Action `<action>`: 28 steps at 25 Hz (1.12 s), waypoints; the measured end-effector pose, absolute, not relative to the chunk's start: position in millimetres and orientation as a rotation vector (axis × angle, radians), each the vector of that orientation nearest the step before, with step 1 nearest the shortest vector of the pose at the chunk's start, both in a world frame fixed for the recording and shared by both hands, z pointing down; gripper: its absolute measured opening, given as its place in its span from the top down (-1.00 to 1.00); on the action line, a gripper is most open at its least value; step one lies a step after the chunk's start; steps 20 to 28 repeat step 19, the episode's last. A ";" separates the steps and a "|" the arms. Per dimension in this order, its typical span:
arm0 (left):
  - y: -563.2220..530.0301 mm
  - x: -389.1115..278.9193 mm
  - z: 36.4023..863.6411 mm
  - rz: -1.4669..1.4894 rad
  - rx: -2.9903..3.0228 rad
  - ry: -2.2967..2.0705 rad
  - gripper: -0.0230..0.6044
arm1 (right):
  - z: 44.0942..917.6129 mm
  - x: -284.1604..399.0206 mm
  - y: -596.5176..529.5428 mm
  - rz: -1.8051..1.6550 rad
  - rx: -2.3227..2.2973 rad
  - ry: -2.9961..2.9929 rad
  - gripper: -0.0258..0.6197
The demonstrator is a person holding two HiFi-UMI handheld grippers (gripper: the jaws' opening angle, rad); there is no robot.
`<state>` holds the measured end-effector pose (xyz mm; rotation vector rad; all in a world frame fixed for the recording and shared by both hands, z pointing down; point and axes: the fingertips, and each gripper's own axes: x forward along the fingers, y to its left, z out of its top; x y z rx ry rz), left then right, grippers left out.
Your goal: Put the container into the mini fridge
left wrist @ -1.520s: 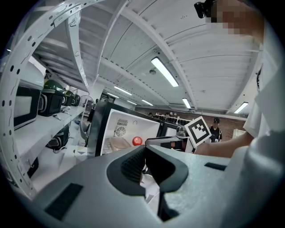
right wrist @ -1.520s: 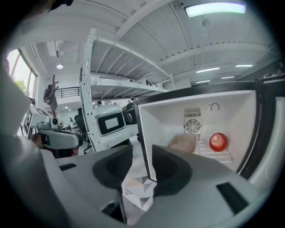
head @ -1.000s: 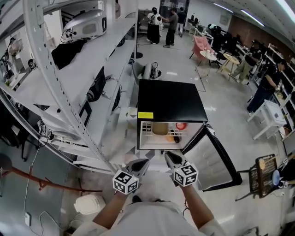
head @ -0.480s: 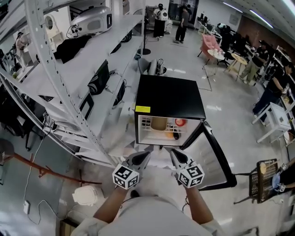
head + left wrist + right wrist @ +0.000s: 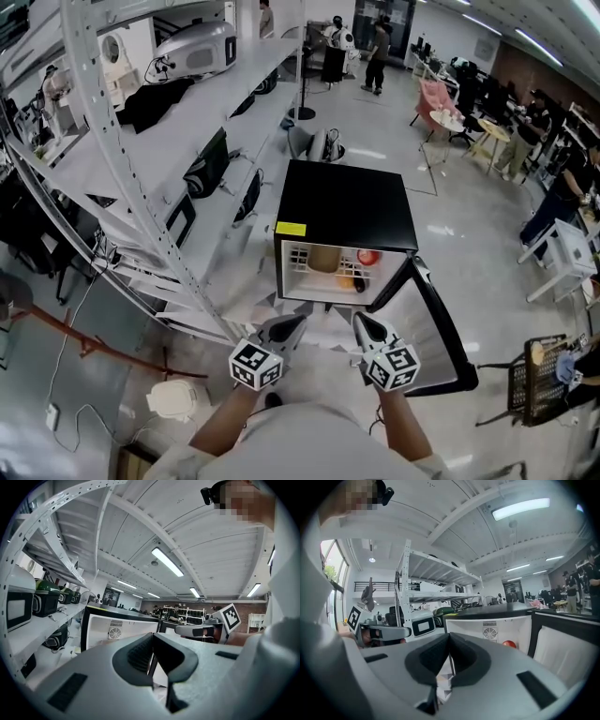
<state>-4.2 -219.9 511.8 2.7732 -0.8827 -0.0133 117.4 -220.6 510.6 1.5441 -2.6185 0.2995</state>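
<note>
The black mini fridge (image 5: 345, 220) stands on the floor with its door (image 5: 439, 330) swung open to the right. On its wire shelf sits a tan container (image 5: 323, 258), with a red item (image 5: 367, 256) beside it and an orange one (image 5: 347, 278) below. Both grippers hang just in front of the opening, apart from everything inside. My left gripper (image 5: 292, 324) is shut and empty, its pads meeting (image 5: 152, 637). My right gripper (image 5: 360, 320) is shut too, nothing between its pads (image 5: 449, 637). The right gripper view shows the white fridge interior (image 5: 487, 630) and the red item (image 5: 509, 644).
A tall white metal rack (image 5: 141, 141) with equipment runs along the left, close to the fridge. A white object (image 5: 173, 398) lies on the floor at lower left. A wire basket (image 5: 539, 370) stands at the right. People (image 5: 380, 42), chairs and tables fill the far room.
The head view has drifted a little. Both grippers stay side by side in front of the open fridge, the right one a touch lower and further right.
</note>
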 end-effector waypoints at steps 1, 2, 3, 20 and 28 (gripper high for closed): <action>-220.5 -4.0 512.6 -0.012 2.771 -0.884 0.91 | 512.0 117.2 -221.3 0.303 1.544 -2.621 0.90; -221.0 -3.6 513.1 -0.012 2.770 -0.884 0.91 | 513.3 116.8 -221.9 0.305 1.544 -2.622 0.90; -221.6 -3.0 513.2 -0.012 2.769 -0.883 0.91 | 514.3 116.3 -222.4 0.304 1.543 -2.622 0.90; -223.9 2.4 509.6 -0.003 2.773 -0.888 0.91 | 513.8 115.1 -226.5 0.324 1.527 -2.644 0.90; -223.9 2.4 509.6 -0.003 2.773 -0.888 0.91 | 513.8 115.1 -226.5 0.324 1.527 -2.644 0.90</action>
